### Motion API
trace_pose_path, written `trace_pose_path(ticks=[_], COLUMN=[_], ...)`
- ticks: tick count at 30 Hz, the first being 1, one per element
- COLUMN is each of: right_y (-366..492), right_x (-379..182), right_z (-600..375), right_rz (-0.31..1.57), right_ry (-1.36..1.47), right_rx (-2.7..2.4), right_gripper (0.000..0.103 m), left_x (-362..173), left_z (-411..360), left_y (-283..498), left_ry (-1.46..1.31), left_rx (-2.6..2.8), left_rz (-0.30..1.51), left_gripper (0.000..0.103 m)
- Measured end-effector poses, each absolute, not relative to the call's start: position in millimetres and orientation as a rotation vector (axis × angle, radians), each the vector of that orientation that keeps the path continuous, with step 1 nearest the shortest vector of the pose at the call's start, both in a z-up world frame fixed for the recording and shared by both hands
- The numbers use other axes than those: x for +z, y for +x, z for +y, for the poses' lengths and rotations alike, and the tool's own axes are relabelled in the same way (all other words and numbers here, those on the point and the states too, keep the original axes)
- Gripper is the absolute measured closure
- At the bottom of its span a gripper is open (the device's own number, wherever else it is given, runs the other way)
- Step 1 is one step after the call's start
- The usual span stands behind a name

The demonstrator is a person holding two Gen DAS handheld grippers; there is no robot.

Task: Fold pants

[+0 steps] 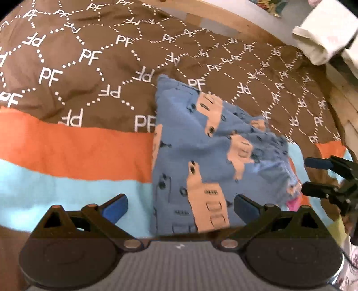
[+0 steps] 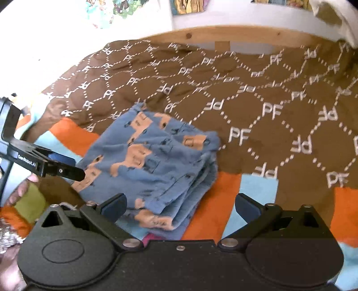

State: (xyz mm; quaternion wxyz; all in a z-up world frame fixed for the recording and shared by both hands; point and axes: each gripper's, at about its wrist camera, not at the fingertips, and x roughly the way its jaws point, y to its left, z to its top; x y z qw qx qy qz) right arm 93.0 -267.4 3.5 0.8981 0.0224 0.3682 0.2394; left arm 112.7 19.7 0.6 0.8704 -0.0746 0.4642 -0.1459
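Blue pants (image 2: 156,161) lie folded on the bed (image 2: 257,107), and both the left gripper (image 1: 180,207) and right gripper (image 2: 180,207), wide and empty, could snag a loose layer and undo the stack.

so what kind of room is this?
Probably a bedroom, maybe a child's. The pants lie on a bedspread inside a wooden bed frame, with cartoon pictures on the wall behind.
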Motion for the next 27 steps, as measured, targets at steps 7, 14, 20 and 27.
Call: trace_pose_path(ticks=[7,14,20,27], right_y=[86.3,115.2,163.7,193.6], right_x=[-8.0,8.1,0.7,-11.1], right_z=[-266.0,-270.1,-280.4,-286.7], right_rz=[0.811,0.778,0.83,0.858], right_ry=[0.058,0.102,0.252,0.333], right_rx=[0.515,0.588,0.704,0.716], right_gripper=[0.001,0.001,0.001,0.001], left_x=[-6.2,-0.9,0.4,-12.0], left_z=[10.4,11.6,21.4,28.7], left_y=[101.3,100.3,105.7,112.1], left_ry=[-0.036,-0.072,-0.191,-0.278], left_rx=[-0.328,-0.356,-0.399,-0.401], left_rz=[0.959,0.948,0.942,0.954], left_gripper=[0.0,0.0,0.0,0.0])
